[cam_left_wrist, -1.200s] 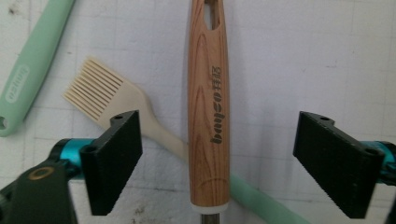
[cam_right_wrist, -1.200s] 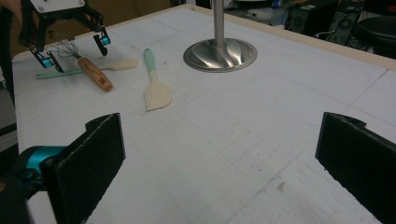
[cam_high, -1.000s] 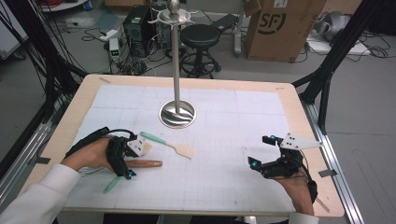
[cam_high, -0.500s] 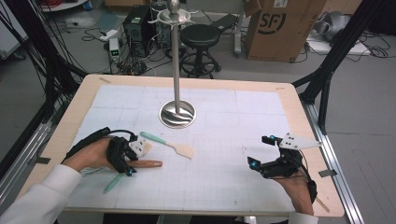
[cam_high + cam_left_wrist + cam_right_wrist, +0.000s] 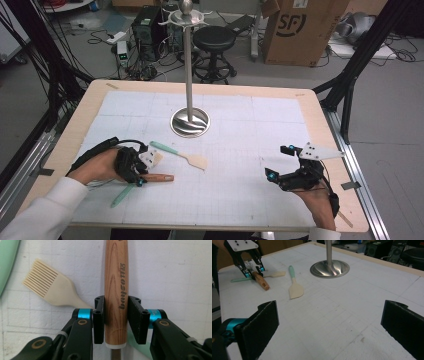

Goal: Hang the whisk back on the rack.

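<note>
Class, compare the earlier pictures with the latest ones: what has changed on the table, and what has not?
The left gripper has just been closing its jaws around the brown wooden handle; the pads now press it. Both hands, the open right gripper, the mint-handled cream spatula, the cream silicone brush and the steel stand stayed put.

One wooden-handled tool (image 5: 116, 290), one silicone brush (image 5: 48, 286), one spatula (image 5: 182, 154) (green handle), one metal stand (image 5: 189, 120), two grippers

table (image 5: 320, 107); on it: stand base (image 5: 190, 122); spatula (image 5: 181, 154); brush (image 5: 50, 287); wooden-handled utensil (image 5: 159, 177)
</note>
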### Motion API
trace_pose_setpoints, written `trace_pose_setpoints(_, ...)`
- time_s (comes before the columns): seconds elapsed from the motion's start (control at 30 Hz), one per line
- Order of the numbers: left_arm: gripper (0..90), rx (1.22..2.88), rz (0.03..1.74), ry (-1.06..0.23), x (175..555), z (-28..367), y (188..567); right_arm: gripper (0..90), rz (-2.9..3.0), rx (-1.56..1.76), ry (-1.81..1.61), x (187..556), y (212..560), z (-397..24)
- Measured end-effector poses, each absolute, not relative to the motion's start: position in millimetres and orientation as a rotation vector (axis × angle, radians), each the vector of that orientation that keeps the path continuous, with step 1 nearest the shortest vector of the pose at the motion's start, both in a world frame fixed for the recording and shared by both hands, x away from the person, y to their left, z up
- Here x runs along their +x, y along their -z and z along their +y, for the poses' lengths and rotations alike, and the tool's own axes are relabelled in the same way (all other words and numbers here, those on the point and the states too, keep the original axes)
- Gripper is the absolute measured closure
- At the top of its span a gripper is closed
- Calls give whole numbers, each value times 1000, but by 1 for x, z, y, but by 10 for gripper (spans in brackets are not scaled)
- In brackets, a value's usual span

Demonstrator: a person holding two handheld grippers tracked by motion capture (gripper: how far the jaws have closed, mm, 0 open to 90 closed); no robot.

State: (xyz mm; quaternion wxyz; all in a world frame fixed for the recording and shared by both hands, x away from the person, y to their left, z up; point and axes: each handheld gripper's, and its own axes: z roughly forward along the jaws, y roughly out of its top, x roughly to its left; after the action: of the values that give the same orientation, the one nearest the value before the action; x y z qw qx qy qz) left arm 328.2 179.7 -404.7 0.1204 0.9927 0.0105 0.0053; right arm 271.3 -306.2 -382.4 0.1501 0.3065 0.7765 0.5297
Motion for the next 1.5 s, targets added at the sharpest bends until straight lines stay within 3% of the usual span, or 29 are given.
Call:
trace_pose_setpoints(0.6,709,2859,-4,-56,324,186,395,0,2229,881,-1521,273,383,-307)
trace_pose_setpoints(1.2,710,2477,234,-135,324,226,330,0,2222,885,-1528,273,382,-306)
trace_pose_setpoints(1.5,710,2335,255,-189,327,231,289,0,2232,876,-1524,273,381,-305)
